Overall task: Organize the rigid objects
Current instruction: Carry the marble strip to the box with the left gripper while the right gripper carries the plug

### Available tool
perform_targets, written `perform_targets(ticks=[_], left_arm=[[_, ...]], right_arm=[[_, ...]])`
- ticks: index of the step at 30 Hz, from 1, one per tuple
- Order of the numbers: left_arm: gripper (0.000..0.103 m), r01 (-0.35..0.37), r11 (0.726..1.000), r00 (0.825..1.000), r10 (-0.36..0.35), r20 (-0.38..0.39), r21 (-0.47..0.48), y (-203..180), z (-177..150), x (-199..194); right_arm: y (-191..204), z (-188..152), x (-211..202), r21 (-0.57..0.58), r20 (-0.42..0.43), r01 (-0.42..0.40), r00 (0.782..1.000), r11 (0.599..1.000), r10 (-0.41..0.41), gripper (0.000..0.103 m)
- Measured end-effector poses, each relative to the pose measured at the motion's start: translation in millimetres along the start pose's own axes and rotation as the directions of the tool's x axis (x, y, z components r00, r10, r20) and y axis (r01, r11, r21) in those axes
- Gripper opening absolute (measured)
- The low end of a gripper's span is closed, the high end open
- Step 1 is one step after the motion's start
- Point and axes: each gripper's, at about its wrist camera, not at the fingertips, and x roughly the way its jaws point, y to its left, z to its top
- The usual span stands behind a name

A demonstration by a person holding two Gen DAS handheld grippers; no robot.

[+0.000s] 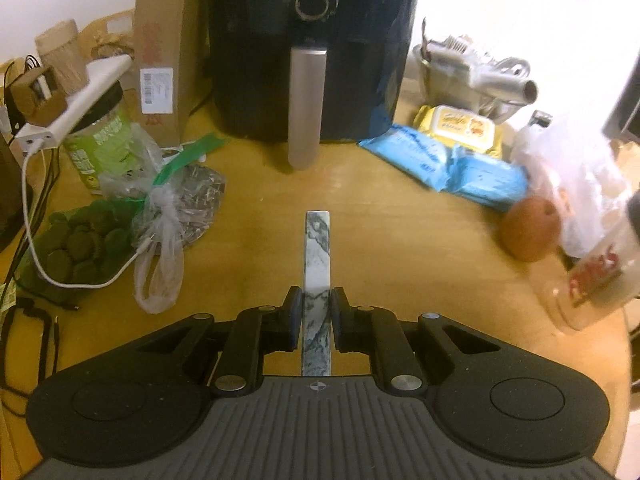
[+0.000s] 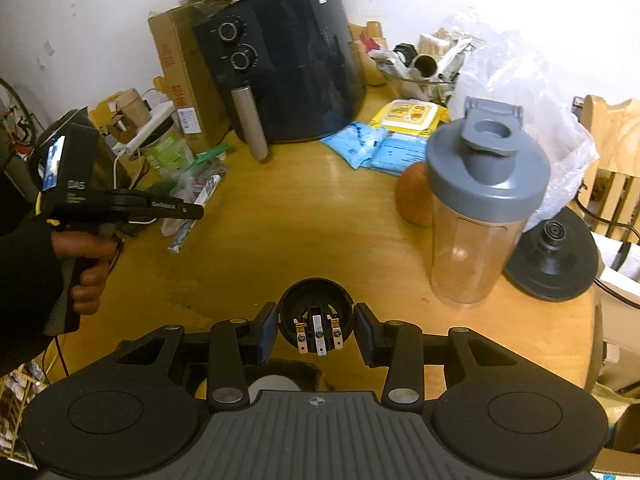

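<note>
A thin marble-patterned bar (image 1: 317, 248) sticks out forward over the wooden table (image 1: 248, 248), and my left gripper (image 1: 316, 300) is shut on its near part. In the right wrist view a hand at the far left holds that left gripper (image 2: 200, 212) above the table, with the bar (image 2: 182, 236) slanting through its fingers. My right gripper (image 2: 315, 308) is shut on a black round socket piece (image 2: 316, 300) with metal contacts inside; both pads touch its sides. Something dark and fuzzy lies under it, partly hidden.
A dark air fryer (image 2: 296, 64) and a cardboard box (image 2: 176, 60) stand at the back. A clear shaker bottle (image 2: 480, 208), a round fruit (image 2: 414, 200), blue packets (image 2: 372, 148) and a black kettle base (image 2: 552, 256) fill the right side. Plastic bags and cables (image 1: 160, 216) crowd the left.
</note>
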Motion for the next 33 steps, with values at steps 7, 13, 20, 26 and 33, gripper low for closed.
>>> perform_targets(ticks=[7, 13, 20, 26, 33], left_arm=[[0.015, 0.034, 0.999, 0.999, -0.033, 0.035, -0.015, -0.8, -12.9, -39.2], [0.015, 0.055, 0.998, 0.997, -0.053, 0.06, -0.032, 2.3, -26.9, -67.6], [0.015, 0.063, 0.997, 0.996, -0.059, 0.064, -0.054, 2.9, -41.2, -94.8], [0.016, 0.053, 0.997, 0.997, -0.05, 0.058, -0.054, -0.5, -52.1, -112.0], [0.015, 0.067, 0.996, 0.996, -0.064, 0.056, -0.055, -4.1, -68.2, -128.5]], right_arm=[[10.9, -0.1, -1.5, -0.022, -0.001, -0.02, 1.0, 1.0, 0.02, 0.044], [17.9, -0.3, -3.3, -0.033, -0.005, -0.031, 1.0, 0.999, 0.031, 0.044], [26.1, -3.4, -6.9, -0.042, -0.009, -0.042, 0.999, 0.998, 0.041, 0.044], [34.3, -7.4, -8.3, -0.054, -0.016, -0.046, 0.999, 0.997, 0.045, 0.044], [42.2, -13.5, -10.3, -0.062, -0.024, -0.048, 0.999, 0.997, 0.047, 0.044]])
